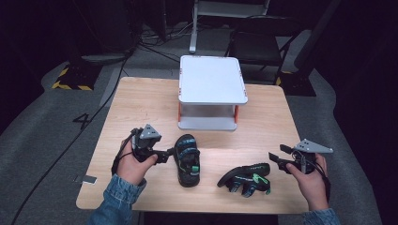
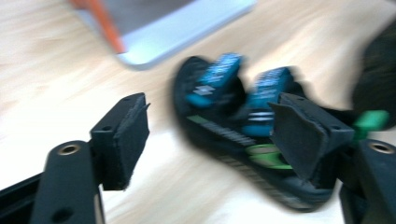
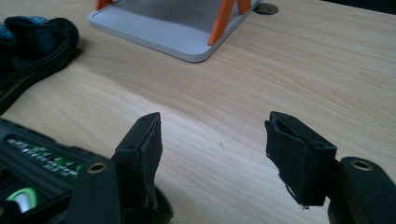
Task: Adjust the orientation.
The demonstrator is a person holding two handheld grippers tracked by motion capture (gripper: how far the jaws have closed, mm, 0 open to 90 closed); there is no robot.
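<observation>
Two black sandals with blue and green straps lie on the wooden table (image 1: pixel 141 108). One sandal (image 1: pixel 187 160) sits sole down left of centre. My left gripper (image 1: pixel 172 152) is at its left side, open. In the left gripper view this sandal (image 2: pixel 233 116) is blurred and lies ahead between the jaws, close against the right pad (image 2: pixel 299 137). The other sandal (image 1: pixel 245 178) is tipped on its side near the front edge. My right gripper (image 1: pixel 276 158) stands open just right of it, and its left jaw rises beside the tipped sandal (image 3: pixel 37 163) with bare wood between the jaws.
A white two-level shelf (image 1: pixel 212 79) with orange posts stands at the back middle of the table; its base (image 3: pixel 177 32) lies ahead of the right gripper. A dark chair (image 1: pixel 263 44) and cables sit on the floor beyond the table.
</observation>
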